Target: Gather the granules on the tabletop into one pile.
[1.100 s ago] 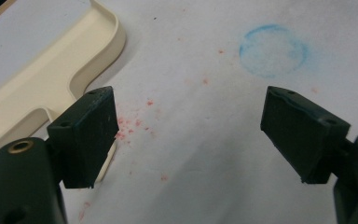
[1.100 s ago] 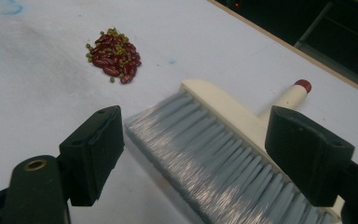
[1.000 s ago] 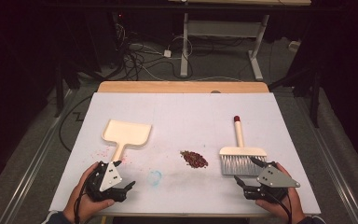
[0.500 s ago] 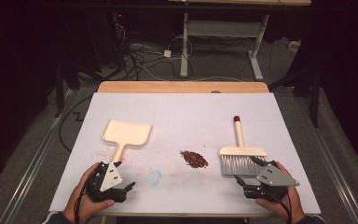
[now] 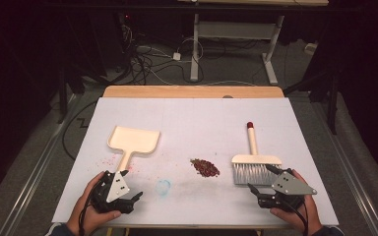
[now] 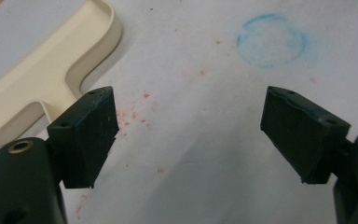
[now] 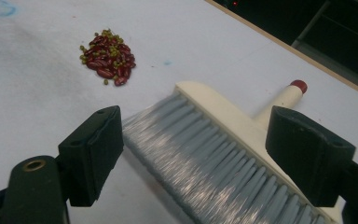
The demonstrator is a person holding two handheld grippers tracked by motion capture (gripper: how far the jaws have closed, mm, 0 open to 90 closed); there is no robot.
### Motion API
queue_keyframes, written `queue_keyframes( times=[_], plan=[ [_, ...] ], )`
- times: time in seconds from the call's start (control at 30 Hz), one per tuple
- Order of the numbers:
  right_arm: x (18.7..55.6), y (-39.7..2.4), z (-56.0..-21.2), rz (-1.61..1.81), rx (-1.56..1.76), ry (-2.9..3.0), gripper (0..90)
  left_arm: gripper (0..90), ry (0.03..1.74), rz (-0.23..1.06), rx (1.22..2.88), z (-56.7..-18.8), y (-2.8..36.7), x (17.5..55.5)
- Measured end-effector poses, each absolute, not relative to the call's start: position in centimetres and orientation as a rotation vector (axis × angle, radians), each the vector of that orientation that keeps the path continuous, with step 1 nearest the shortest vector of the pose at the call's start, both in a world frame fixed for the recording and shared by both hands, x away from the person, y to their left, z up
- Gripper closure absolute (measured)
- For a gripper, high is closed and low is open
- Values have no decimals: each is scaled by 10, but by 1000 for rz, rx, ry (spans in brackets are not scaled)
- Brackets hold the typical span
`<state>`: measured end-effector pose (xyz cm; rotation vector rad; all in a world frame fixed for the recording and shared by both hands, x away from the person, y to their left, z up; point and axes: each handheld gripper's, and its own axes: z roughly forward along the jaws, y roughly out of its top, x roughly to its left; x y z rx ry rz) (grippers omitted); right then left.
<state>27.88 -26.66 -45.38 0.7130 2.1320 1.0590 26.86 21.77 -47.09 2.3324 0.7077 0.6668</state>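
Here the right gripper (image 5: 262, 180) is hovering with jaws spread, nothing between them, at the near edge of the brush (image 5: 256, 164) bristles. Left, the left gripper (image 5: 129, 189) is gaping empty just near the dustpan (image 5: 133, 141) handle. Between them a bean pile (image 5: 205, 167) is lying unobstructed on the white table (image 5: 202, 118).

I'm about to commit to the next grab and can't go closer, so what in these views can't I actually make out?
- Dustpan: left gripper view, far end cut off by the frame edges.
- Brush: right gripper view, bristles blurred and cut off at the bottom edge.
- Bean pile: high view, too small to separate pieces.
- Left hand-held gripper: high view, its grey plate covers part of it.
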Motion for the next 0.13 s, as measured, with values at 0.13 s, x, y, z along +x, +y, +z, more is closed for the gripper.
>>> queue_keyframes(
  times=[0.13],
  plan=[
    [278,-268,-452,1070,715,2120,192,182,714,677,2327,-469,219,268]
  ],
)
